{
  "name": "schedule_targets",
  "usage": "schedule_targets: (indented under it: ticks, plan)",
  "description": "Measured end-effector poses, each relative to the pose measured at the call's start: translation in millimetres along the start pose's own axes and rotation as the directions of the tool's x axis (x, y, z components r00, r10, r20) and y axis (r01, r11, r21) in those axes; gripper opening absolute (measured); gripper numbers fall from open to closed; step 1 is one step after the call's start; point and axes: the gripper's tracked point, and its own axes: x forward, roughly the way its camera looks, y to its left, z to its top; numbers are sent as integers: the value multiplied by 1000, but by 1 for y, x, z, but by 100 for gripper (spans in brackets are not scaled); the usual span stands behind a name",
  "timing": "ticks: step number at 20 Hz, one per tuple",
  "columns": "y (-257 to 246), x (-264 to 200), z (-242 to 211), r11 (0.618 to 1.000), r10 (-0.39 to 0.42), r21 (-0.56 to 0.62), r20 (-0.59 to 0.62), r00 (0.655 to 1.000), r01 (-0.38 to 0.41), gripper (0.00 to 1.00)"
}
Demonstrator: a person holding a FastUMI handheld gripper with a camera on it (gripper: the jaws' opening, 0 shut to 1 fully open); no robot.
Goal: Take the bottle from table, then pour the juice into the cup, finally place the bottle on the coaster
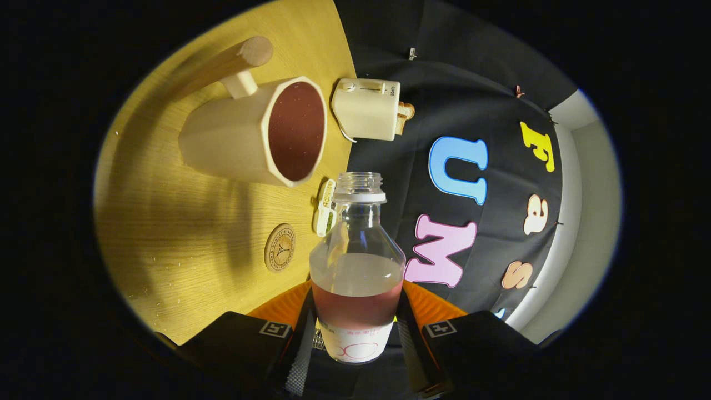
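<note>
- Bottle (356, 266): clear, uncapped, held between the two fingers of the tool (355, 339) at its labelled lower body; both fingers press on its sides, so the tool is clamped on it; red juice lies in the lower part of the bottle, its surface level with the view, the open mouth pointing forward along the fingers.
- Cup (258, 130): pale, with a wooden handle; it stands on the counter (166, 222) ahead of the bottle and off to one side, its opening already showing red liquid; the view is rolled relative to the counter.
- Risk, pouring: the mouth is not yet over the cup's rim; a tilt begun from here would likely send juice onto the counter between bottle and cup.
- Risk, grip: the hold is low on a smooth label; a steep tilt could let the bottle twist or slide in the fingers.
- Coaster (279, 247): small, round, flat on the counter beside the bottle's shoulder; the target is narrow, so an off-centre set-down could leave the bottle rocking on its edge.
- Toaster (369, 108): beyond the cup near the counter's edge; a wide swing could strike it.
</note>
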Motion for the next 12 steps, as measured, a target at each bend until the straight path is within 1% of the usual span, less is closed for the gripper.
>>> schedule_targets:
  ticks: [12]
  plan:
    - [-3, 8, 6, 999, -4, -52, 17, 1000, 5, 72]
